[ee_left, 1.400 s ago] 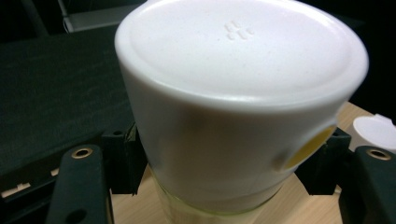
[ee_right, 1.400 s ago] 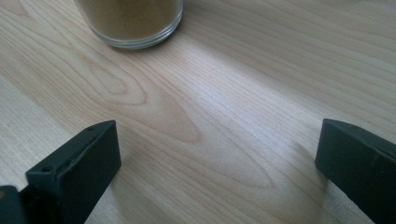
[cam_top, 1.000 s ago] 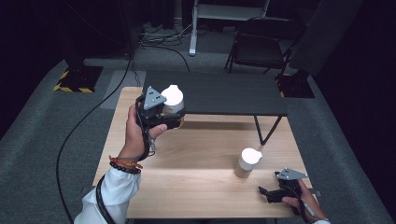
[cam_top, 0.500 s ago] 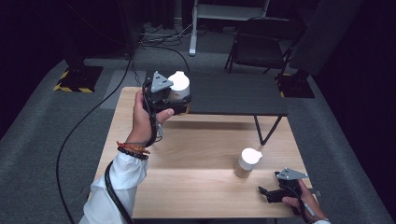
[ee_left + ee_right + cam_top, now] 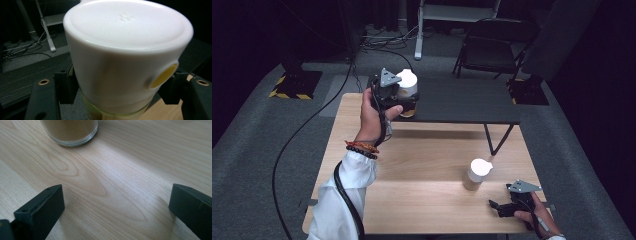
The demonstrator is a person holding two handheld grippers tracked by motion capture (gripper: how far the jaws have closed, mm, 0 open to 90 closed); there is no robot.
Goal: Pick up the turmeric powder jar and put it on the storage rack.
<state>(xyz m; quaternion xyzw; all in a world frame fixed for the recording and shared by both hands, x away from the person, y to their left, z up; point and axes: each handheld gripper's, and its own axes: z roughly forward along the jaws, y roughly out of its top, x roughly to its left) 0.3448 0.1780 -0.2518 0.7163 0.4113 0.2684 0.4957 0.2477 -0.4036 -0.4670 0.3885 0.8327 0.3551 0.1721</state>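
My left gripper [image 5: 406, 104] is shut on a glass jar with a white lid [image 5: 407, 81] and holds it in the air over the near left edge of the dark side table [image 5: 462, 102]. In the left gripper view the jar's white lid [image 5: 125, 57] looms close, with a yellow spot on its side, and a black jaw presses on each flank. A second white-lidded jar of brown powder [image 5: 476, 174] stands on the wooden table [image 5: 422, 160]. My right gripper [image 5: 498, 207] rests open near the front right corner. Its jaws [image 5: 116, 205] point at that jar's base [image 5: 71, 131].
A folding chair [image 5: 492, 42] and a white stand leg [image 5: 418, 47] are on the floor behind the dark table. A black cable [image 5: 307, 130] trails across the grey carpet to the left. A yellow-striped base [image 5: 292, 82] sits at the far left.
My left hand has carried the jar to the right and farther back, from above the wooden table to the dark table's edge. The right gripper and the second jar have not moved.
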